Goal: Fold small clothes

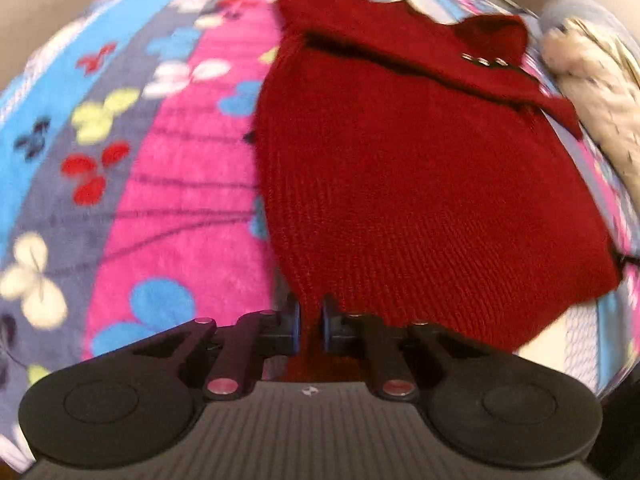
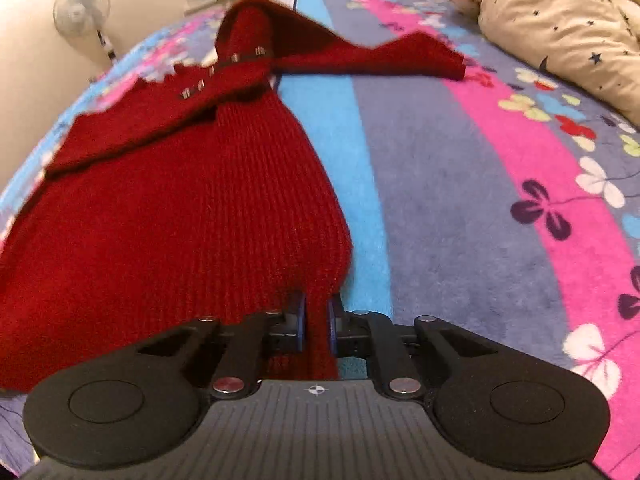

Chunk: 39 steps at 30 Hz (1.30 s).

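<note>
The sweater (image 1: pixel 420 184) is a dark red knit with fine ribbing running along its body, and it lies spread over a bed (image 1: pixel 168 184) covered in a fleecy blanket striped in pink, blue and grey with clover-like flowers. A flap of the knit is folded across its far part, and along that flap runs a dark trim carrying a row of small metal studs (image 2: pixel 200 86). In the right view one sleeve (image 2: pixel 384 58) stretches out flat to the right across the stripes, while the far end of the garment bunches up in a raised hump. The far edge looks jagged in the left view, though blur makes it hard to read.

The left claw (image 1: pixel 311 322) is clamped on the sweater's near edge, with red knit pinched between its blue pads. The right claw (image 2: pixel 317 322) grips the near edge likewise.

A cream duvet (image 2: pixel 560 28) with small dark stars lies beside the sweater, and a fan (image 2: pixel 82 8) stands by the wall.
</note>
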Tool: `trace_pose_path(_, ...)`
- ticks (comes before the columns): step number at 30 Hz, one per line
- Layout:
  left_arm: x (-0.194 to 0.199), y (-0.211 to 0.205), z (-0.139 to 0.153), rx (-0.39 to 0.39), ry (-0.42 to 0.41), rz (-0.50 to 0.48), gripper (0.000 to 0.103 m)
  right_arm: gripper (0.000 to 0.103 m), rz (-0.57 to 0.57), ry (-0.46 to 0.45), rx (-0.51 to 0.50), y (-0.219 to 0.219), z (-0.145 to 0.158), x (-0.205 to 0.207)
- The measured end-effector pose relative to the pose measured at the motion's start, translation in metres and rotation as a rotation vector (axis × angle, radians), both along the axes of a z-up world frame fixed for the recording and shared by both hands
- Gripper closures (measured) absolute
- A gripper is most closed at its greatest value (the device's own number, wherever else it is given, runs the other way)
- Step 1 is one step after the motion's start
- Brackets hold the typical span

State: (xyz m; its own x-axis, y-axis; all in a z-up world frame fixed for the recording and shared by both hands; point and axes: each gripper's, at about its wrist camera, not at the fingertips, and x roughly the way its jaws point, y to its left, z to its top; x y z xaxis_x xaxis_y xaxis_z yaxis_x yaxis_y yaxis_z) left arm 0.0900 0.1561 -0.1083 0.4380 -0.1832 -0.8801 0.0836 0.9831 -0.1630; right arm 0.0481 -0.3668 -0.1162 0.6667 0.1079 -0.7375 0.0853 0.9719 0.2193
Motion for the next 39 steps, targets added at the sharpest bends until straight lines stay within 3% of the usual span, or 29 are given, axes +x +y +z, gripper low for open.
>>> trace_pose_path(3,-0.017,0.000,0.025,-0.034,-0.103,-0.050,0.094,0.095,-0.045,-0.164,0.146,-0.026,0.040,-0.030)
trace_pose_path(5,-0.032,0.015,0.048,-0.146,-0.186,-0.046,0.094,0.098,-0.067,-0.280,0.223,-0.040,0.070,-0.055)
trace_pose_path(8,-0.049,0.038,0.068,-0.334,-0.258,-0.049,0.095,0.098,-0.102,-0.397,0.251,-0.048,0.098,-0.081)
trace_pose_path(10,-0.051,0.043,0.069,-0.365,-0.263,-0.061,0.094,0.098,-0.142,-0.417,0.239,-0.053,0.102,-0.086)
trace_pose_path(12,-0.040,0.039,0.056,-0.292,-0.197,-0.049,0.093,0.097,-0.182,-0.316,0.172,-0.058,0.078,-0.070)
trace_pose_path(13,-0.034,0.033,0.044,-0.222,-0.142,-0.041,0.087,0.097,-0.184,-0.218,0.152,-0.060,0.057,-0.057)
trace_pose_path(14,-0.026,0.026,0.032,-0.144,-0.088,-0.032,0.075,0.096,-0.185,-0.082,0.112,-0.059,0.033,-0.042)
trace_pose_path(15,-0.021,0.017,0.025,-0.077,-0.056,-0.034,0.070,0.094,-0.215,0.080,0.040,-0.057,0.010,-0.031)
trace_pose_path(16,-0.018,0.009,0.023,-0.027,-0.054,-0.050,0.067,0.094,-0.265,0.148,-0.012,-0.055,0.000,-0.028)
trace_pose_path(18,-0.021,-0.004,0.029,0.033,-0.104,-0.083,0.067,0.093,-0.316,0.062,-0.017,-0.051,0.011,-0.034)
trace_pose_path(20,-0.025,-0.014,0.032,0.049,-0.141,-0.110,0.067,0.091,-0.272,-0.080,-0.031,-0.039,0.031,-0.042)
trace_pose_path(22,-0.025,-0.023,0.031,0.036,-0.158,-0.150,0.067,0.078,-0.179,-0.151,-0.063,-0.021,0.039,-0.047)
trace_pose_path(23,-0.025,-0.029,0.031,0.029,-0.159,-0.170,0.067,0.068,-0.131,-0.147,-0.050,-0.014,0.036,-0.048)
trace_pose_path(25,-0.020,-0.035,0.023,0.034,-0.144,-0.189,0.064,0.066,-0.057,-0.088,-0.002,-0.002,0.024,-0.040)
trace_pose_path(27,-0.016,-0.039,0.013,0.048,-0.099,-0.184,0.063,0.066,-0.015,-0.033,-0.044,0.011,0.014,-0.035)
trace_pose_path(30,-0.014,-0.028,0.009,0.009,-0.047,-0.112,0.061,0.066,-0.012,-0.022,-0.125,0.021,0.014,-0.038)
trace_pose_path(33,-0.021,-0.010,0.010,-0.057,-0.028,-0.060,0.055,0.064,-0.012,-0.013,-0.076,0.019,0.016,-0.050)
trace_pose_path(34,-0.025,-0.006,0.010,-0.073,-0.015,-0.047,0.049,0.063,0.009,-0.009,-0.076,0.022,0.015,-0.055)
trace_pose_path(36,-0.035,-0.001,0.001,-0.084,0.040,-0.018,0.044,0.054,0.050,-0.012,-0.127,0.025,0.012,-0.062)
trace_pose_path(39,-0.042,0.000,-0.016,-0.093,0.140,0.001,0.044,0.053,-0.036,0.003,-0.180,0.013,0.005,-0.055)
